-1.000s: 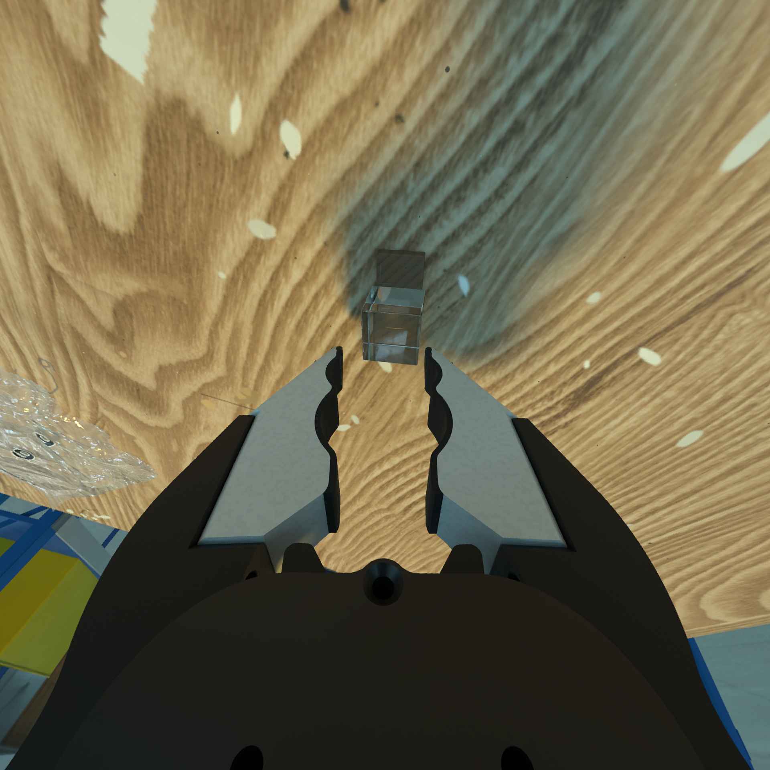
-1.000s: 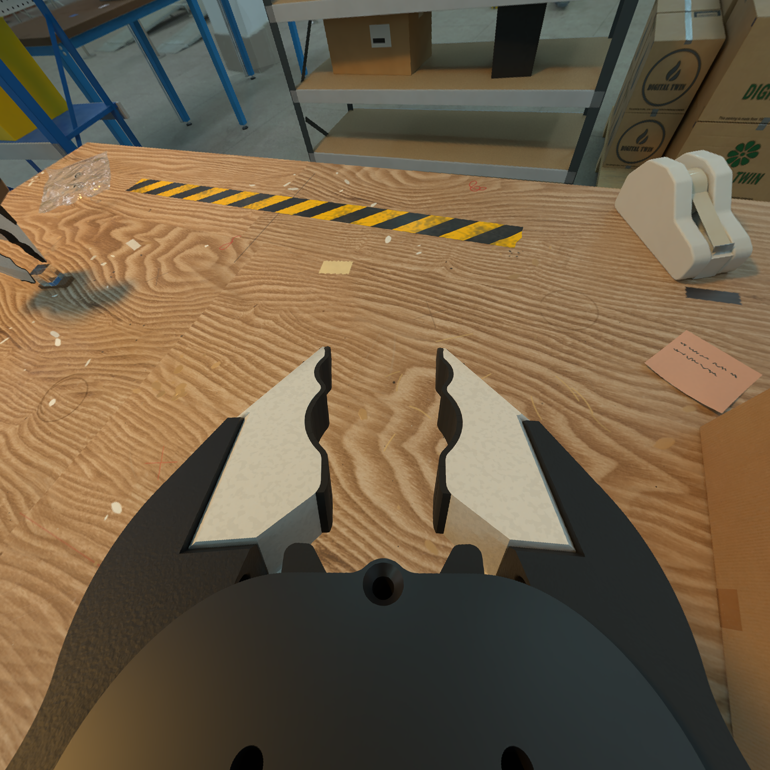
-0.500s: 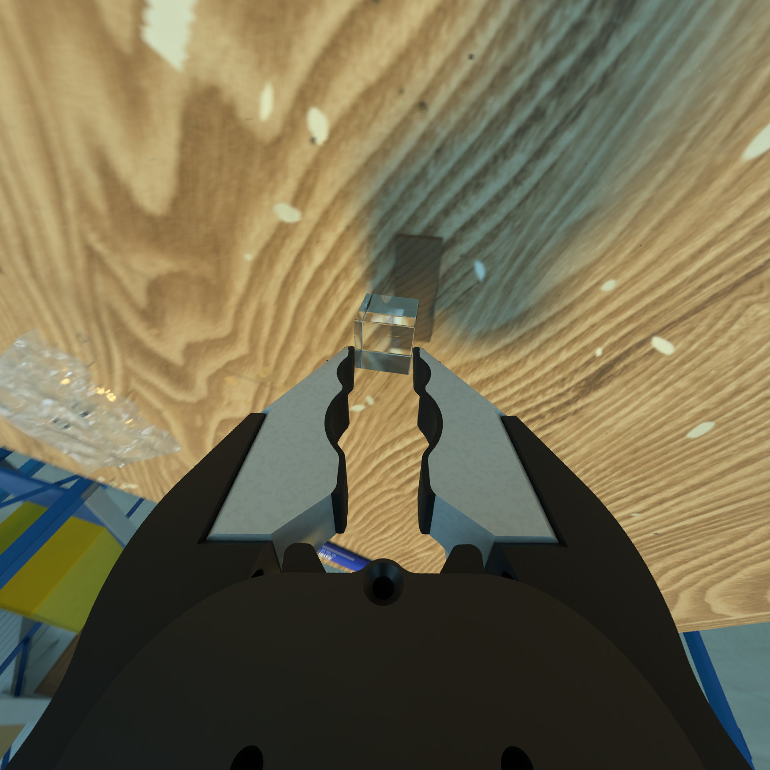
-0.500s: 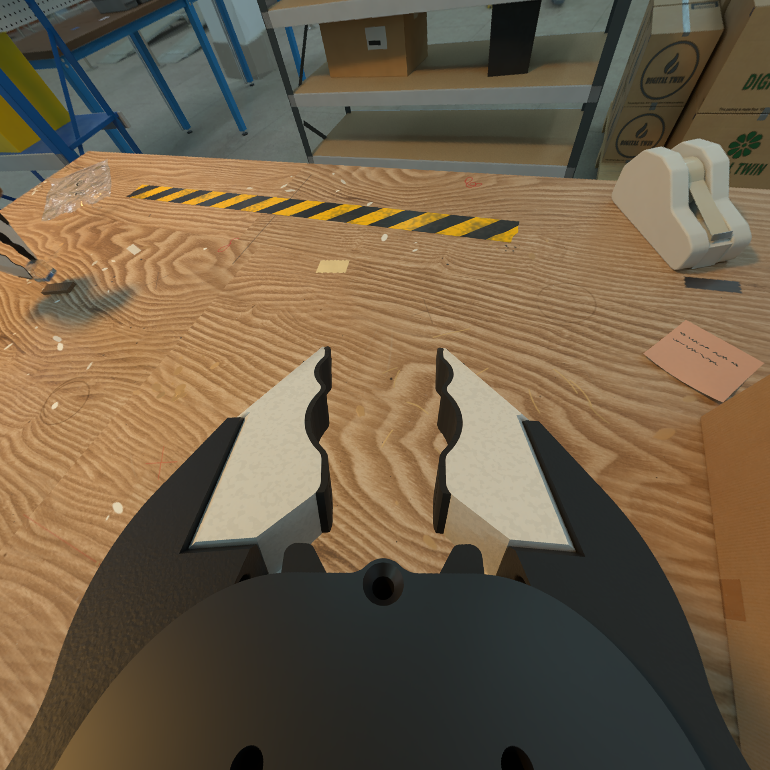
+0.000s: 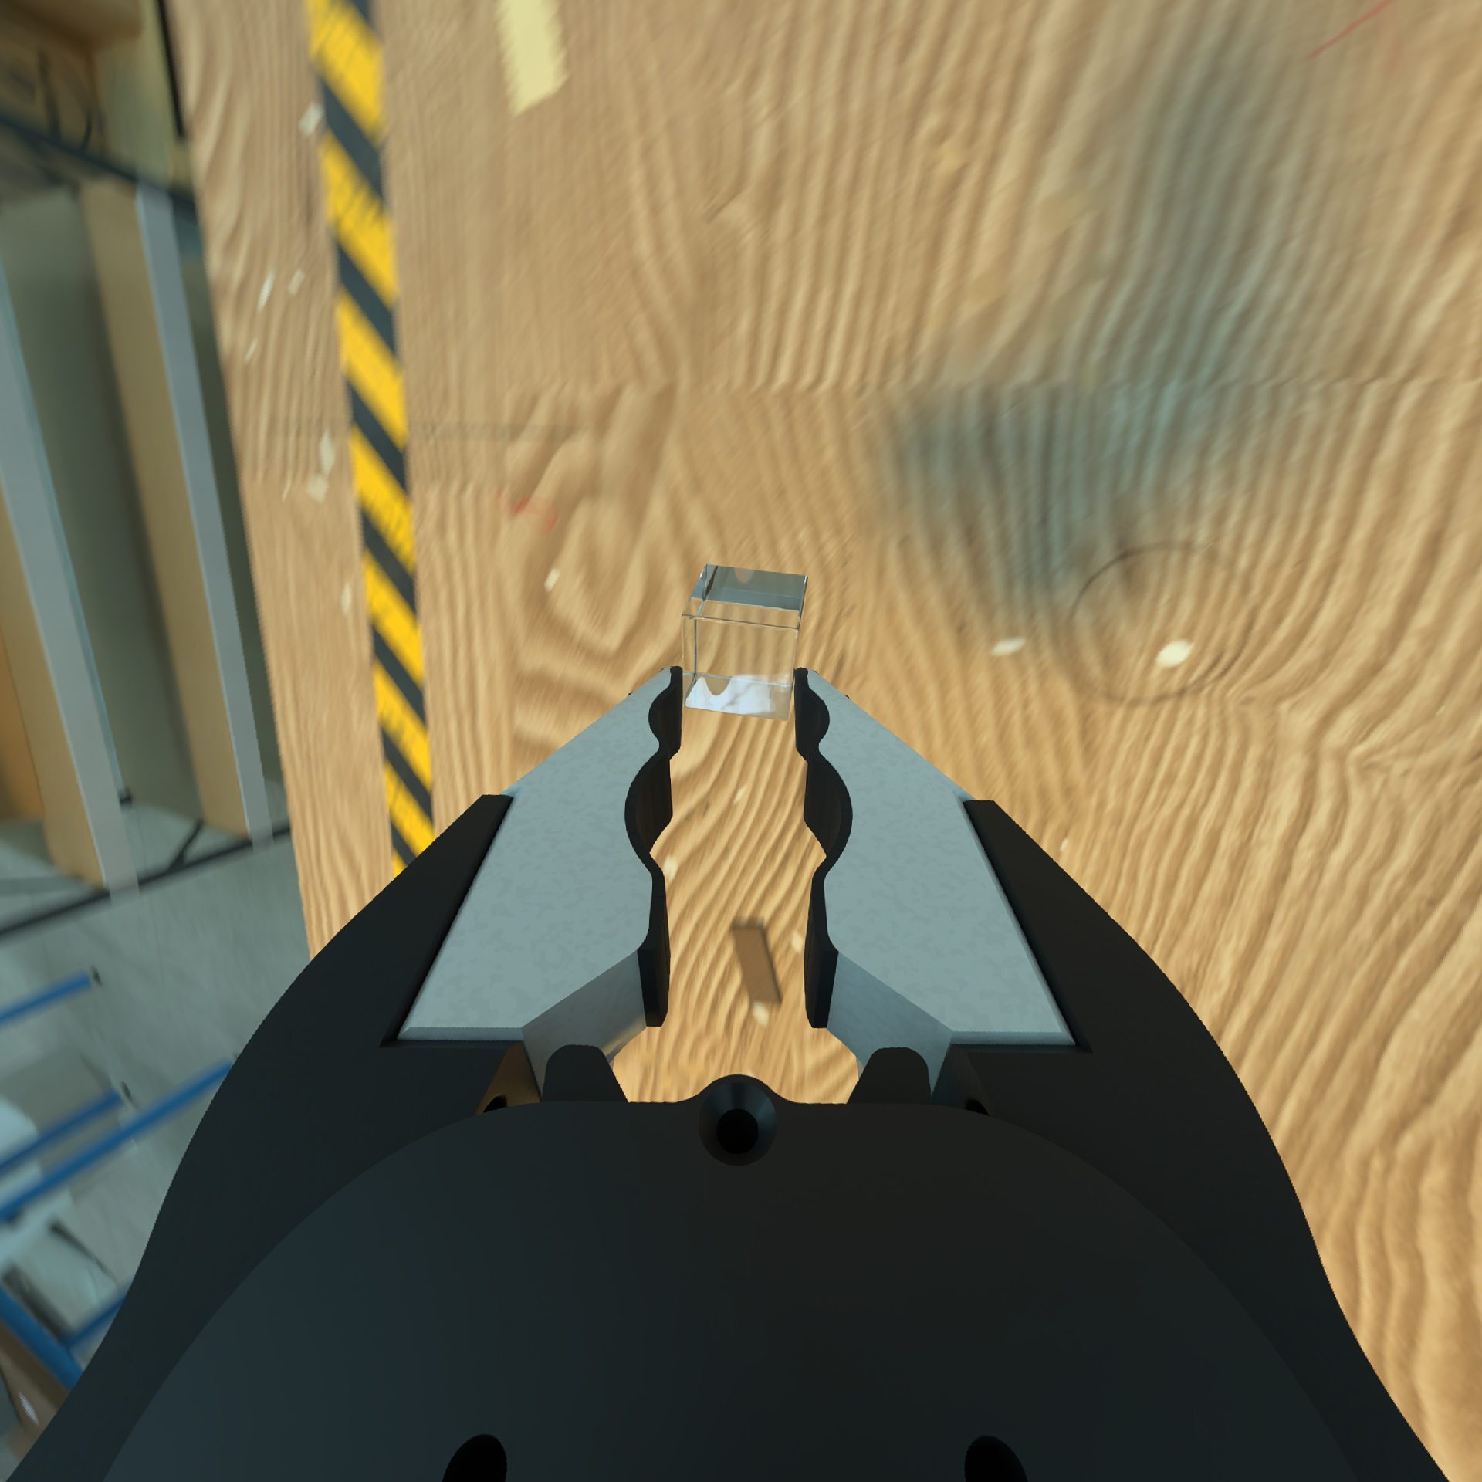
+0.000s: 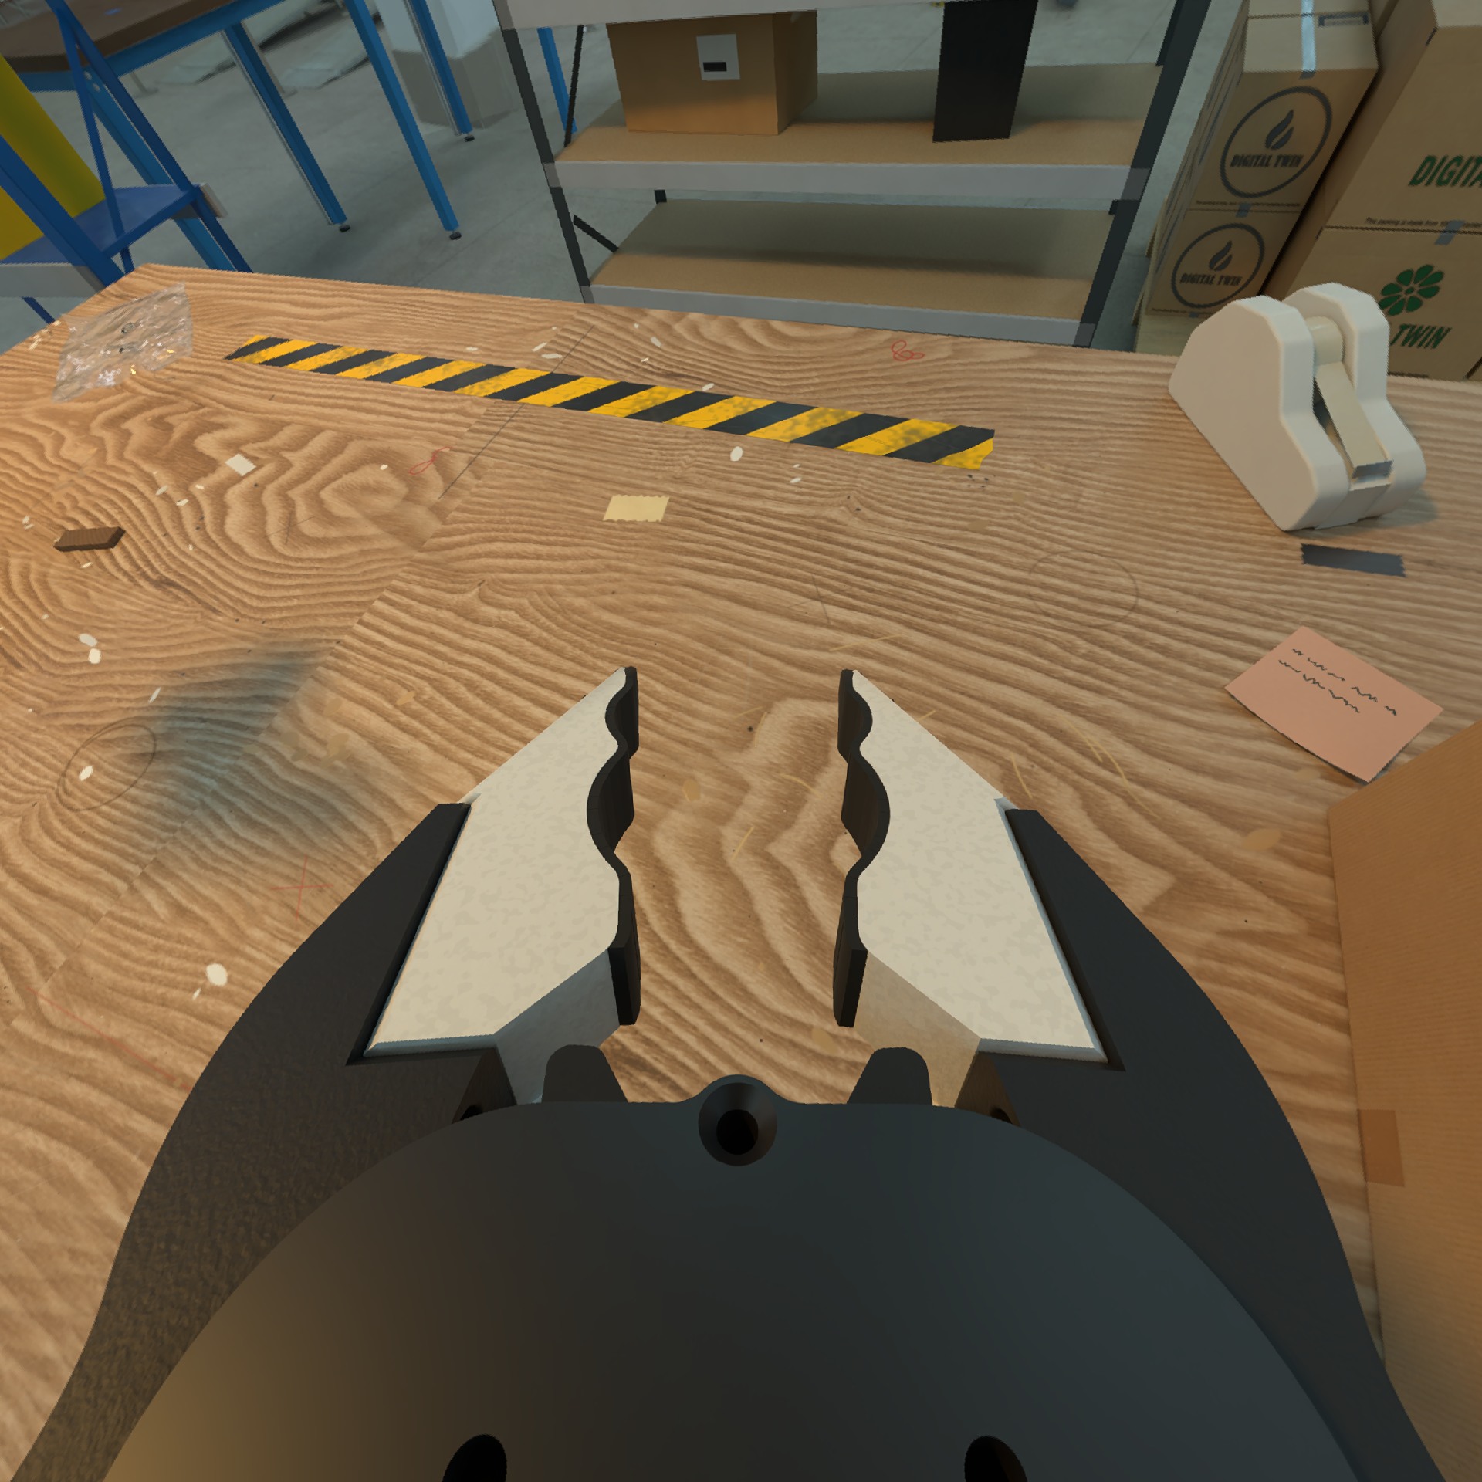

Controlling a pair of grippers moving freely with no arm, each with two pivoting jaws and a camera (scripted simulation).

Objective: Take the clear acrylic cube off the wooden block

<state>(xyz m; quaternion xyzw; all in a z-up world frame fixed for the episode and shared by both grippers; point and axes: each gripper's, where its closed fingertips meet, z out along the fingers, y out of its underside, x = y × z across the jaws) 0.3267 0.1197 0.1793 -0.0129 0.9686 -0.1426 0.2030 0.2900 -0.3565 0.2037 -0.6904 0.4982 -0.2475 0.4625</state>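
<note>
My left gripper (image 5: 738, 682) is shut on the clear acrylic cube (image 5: 744, 637), held at the fingertips high above the table. The flat brown wooden block (image 5: 755, 961) lies on the table far below, seen between the fingers. In the right wrist view the block (image 6: 88, 538) lies bare at the table's far left, with no cube on it. My right gripper (image 6: 738, 682) is open and empty above the middle of the table. The left gripper does not show in the right wrist view.
A yellow and black striped tape (image 6: 609, 397) runs along the far side of the table (image 6: 802, 577). A clear plastic bag (image 6: 124, 337) lies far left, a white tape dispenser (image 6: 1299, 409) far right, a pink note (image 6: 1331, 702) and cardboard (image 6: 1411, 922) at right. Shelves and boxes stand behind.
My left gripper closed on the cube, lifted it well off the block and turned; the block stays on the table. The left gripper has left the right wrist view. The right gripper barely moved.
</note>
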